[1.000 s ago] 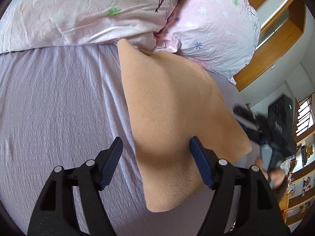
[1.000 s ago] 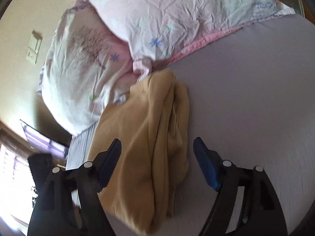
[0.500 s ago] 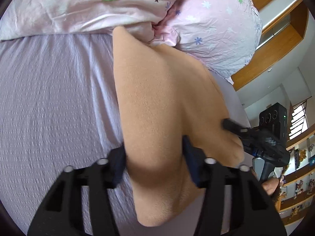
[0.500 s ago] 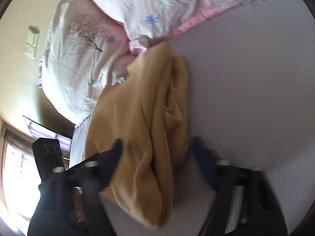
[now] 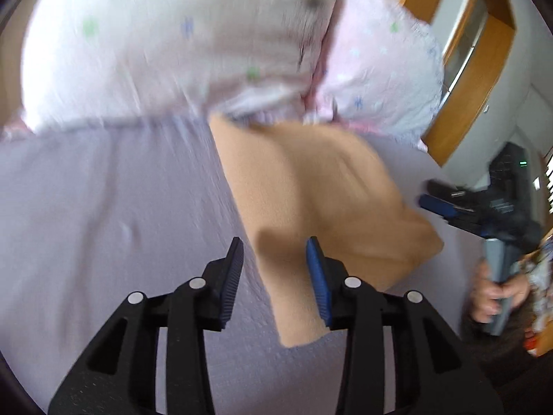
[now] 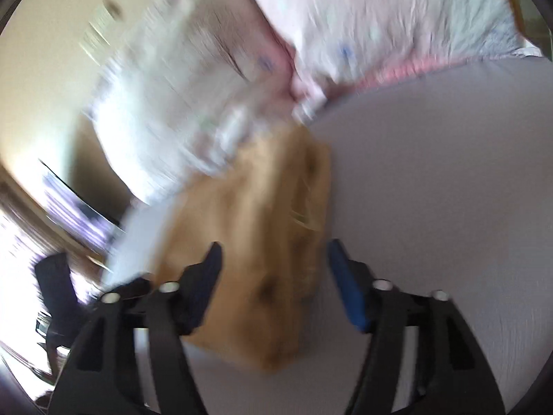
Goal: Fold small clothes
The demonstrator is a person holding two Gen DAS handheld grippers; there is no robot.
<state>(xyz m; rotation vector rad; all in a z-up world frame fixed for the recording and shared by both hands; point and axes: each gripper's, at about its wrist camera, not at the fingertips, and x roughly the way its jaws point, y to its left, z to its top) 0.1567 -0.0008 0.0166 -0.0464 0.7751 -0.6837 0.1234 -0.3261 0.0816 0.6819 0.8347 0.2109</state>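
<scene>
A folded tan garment (image 5: 321, 193) lies on the lilac bed sheet (image 5: 103, 207), its far end against the pillows. In the left wrist view my left gripper (image 5: 274, 276) is open, its jaws apart, above the garment's near left edge, empty. The right gripper (image 5: 446, 200) shows there at the garment's right edge, held by a hand. In the blurred right wrist view the garment (image 6: 262, 228) lies in a thick fold between the spread jaws of my right gripper (image 6: 273, 269), which is open and holds nothing.
Two pale pink flowered pillows (image 5: 193, 45) lie across the head of the bed, also seen in the right wrist view (image 6: 380, 17). A wooden frame and window (image 5: 477, 52) stand at the right. A wall with a light switch (image 6: 103, 17) is to the left.
Both grippers had closed in on the garment half a second ago; now both are open and drawn back from it. The garment lies flatter on the sheet. Both views are blurred by motion.
</scene>
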